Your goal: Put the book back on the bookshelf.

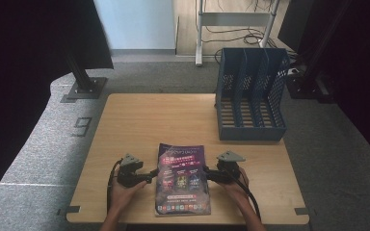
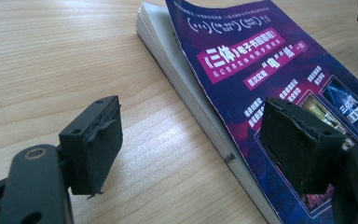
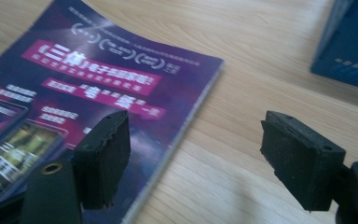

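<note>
Purple book [image 1: 182, 177] lay at 6 o'clock on the bench [image 1: 139, 120]; both hand-held grippers, left [image 1: 149, 174] and right [image 1: 206, 173], gaped wide, straddling its edges, apparently for lifting.

High view: dim overall, w/ heavy black vignette at both sides; brightest patch is the pale wall top centre. Worktop [image 1: 173, 120] evenly lit, soft shadows only, slightly grainy. Left gripper view: sharp on the magazine [image 2: 270, 70] cover print, mild sheen on the wood, faint shadow under the near pads. Right gripper view: magazine text blurred, esp. at left edge; blue file rack [image 3: 349, 42] corner soft; soft grey shadow on wood btw the jaws of the hand-held gripper [image 3: 209, 154].
</note>
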A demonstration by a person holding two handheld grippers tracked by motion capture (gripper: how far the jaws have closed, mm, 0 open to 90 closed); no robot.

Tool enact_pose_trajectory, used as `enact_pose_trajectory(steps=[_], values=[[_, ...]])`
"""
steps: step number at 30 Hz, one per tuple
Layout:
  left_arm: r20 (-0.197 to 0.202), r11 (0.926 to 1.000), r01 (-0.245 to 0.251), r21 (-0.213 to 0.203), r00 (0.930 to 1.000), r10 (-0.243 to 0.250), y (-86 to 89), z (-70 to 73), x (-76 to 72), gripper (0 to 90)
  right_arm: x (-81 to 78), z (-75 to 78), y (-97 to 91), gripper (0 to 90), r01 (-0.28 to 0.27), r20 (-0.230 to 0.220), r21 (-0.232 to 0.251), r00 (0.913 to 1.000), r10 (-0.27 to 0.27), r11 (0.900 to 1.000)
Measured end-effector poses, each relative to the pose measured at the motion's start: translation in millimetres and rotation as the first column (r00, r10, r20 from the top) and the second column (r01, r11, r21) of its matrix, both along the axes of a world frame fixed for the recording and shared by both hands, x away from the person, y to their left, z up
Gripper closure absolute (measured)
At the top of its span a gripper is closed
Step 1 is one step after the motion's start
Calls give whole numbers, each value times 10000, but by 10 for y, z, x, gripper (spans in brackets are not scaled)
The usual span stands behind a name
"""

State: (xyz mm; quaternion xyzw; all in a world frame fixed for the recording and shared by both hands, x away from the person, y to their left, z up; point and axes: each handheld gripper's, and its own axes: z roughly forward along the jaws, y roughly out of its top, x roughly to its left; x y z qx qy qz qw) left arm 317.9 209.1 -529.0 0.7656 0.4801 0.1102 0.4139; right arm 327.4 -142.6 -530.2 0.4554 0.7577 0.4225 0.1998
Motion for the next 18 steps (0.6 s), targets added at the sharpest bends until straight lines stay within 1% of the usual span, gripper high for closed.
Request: enact_pose_trajectory(steps=[3, 4, 5, 7, 9, 10, 12, 13, 14, 16, 18], values=[[-32, 10000, -69, 27, 10000, 69, 13, -12, -1, 214, 17, 32, 55, 237, -198, -8, 239, 9998, 198, 9995], [-45, 10000, -87, 22, 10000, 87, 15, -14, 0, 215, 31, 46, 96, 235, -305, 4, 223, 9995, 304, 9993], [-61, 10000, -100, 6, 9999, 100, 14, -15, 1, 215, 31, 46, 96, 235, -305, 4, 223, 9995, 304, 9993], [-69, 10000, -71, -4, 10000, 71, 6, -15, 4, 215, 58, 60, 161, 234, -405, -3, 220, 9992, 405, 9989], [-73, 10000, -49, 30, 10000, 49, -5, -17, 6, 215, 66, 64, 185, 234, -411, -17, 215, 9991, 412, 9989], [-81, 10000, -45, 36, 10000, 45, -8, -17, 7, 214, 91, 69, 234, 233, -496, -73, 232, 9987, 498, 9985], [-81, 10000, -44, 24, 10000, 44, -13, -19, 8, 215, 107, 69, 257, 232, -506, -100, 234, 9987, 509, 9984], [-73, 10000, -41, 12, 10000, 41, -17, -20, 9, 215, 142, 60, 303, 232, -530, -123, 337, 9985, 535, 9980], [-68, 10000, -37, 11, 10000, 37, -18, -20, 11, 215, 142, 60, 303, 232, -530, -123, 337, 9985, 535, 9980], [-46, 10000, -51, -17, 10000, 51, -14, -19, 14, 215, 174, 30, 348, 224, -499, -205, 209, 9985, 503, 9985], [-47, 10000, -89, -20, 9999, 89, -12, -25, 20, 216, 204, -21, 369, 215, -417, -395, 118, 9983, 422, 9991]])
